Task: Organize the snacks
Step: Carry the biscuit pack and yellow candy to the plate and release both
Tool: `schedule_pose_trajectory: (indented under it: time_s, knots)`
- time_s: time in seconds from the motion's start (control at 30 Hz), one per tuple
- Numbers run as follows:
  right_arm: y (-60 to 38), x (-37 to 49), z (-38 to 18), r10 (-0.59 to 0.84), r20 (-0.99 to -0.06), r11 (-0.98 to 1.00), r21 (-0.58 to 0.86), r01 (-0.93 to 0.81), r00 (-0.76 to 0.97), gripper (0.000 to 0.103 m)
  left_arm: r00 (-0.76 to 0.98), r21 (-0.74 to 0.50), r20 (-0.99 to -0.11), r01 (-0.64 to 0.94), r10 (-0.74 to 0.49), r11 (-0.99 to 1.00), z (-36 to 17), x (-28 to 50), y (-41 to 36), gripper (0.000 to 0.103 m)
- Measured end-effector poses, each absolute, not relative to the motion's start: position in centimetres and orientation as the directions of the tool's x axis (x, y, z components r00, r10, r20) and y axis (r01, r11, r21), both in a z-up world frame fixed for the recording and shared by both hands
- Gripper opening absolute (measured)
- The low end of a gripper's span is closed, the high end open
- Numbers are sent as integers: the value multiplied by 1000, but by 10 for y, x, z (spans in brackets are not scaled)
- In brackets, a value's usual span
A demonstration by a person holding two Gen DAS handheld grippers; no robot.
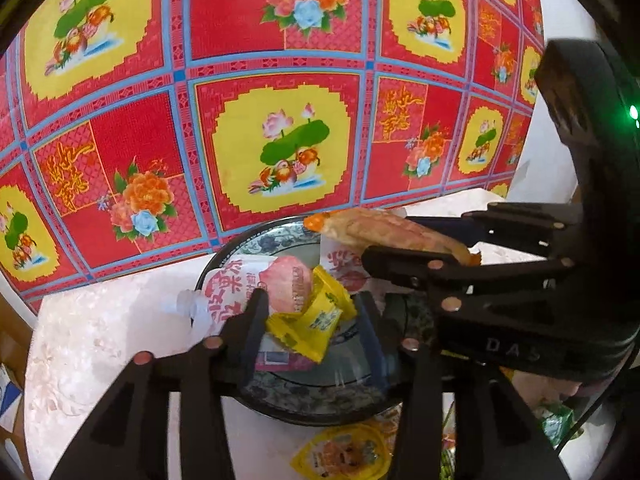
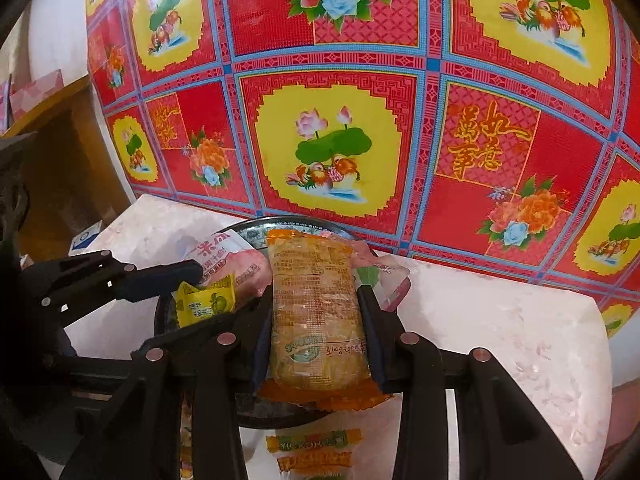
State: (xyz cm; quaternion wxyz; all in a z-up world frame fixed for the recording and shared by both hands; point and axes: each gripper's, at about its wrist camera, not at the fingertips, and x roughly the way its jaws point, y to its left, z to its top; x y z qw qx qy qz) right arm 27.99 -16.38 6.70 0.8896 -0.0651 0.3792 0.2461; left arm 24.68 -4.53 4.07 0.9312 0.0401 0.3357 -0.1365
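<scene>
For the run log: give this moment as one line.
left gripper: jaws open around yellow packet | right gripper: shut on orange pack over plate | white-red pouch on plate

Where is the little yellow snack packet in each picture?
Left wrist view: the little yellow snack packet sits low in the middle, between the left tongs, over the plate.
Right wrist view: it is at middle left, beside the long orange snack packet that the right tongs hold.
Shared landmark: the dark patterned plate on the pale table.
</scene>
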Motion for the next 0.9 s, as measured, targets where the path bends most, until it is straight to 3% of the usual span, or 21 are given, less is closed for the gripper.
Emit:
schedule_pose_trajectory:
  time_s: [0.23,0.33,0.47,0.67,0.9]
  knots:
    - [-164,278,66,417,-683,862,87,-499,600,42,740,-31,-632,274,-231,961,40,247,-41,57]
    - [-166,280,65,410,-676,870,89,-485,612,50,740,-43,-629,272,-238,961,41,248,-39,60]
    - [-173,281,67,426,-668,871,121,-476,610,65,749,-32,-617,279,-239,960,43,243,-42,78]
    - [-176,277,69,468,-643,855,156,-495,606,76,763,-30,-591,305,-263,952,47,237,-44,80]
    - [-198,286,76,473,-613,874,235,-425,633,77,766,-30,-586,307,-265,951,47,235,-43,83]
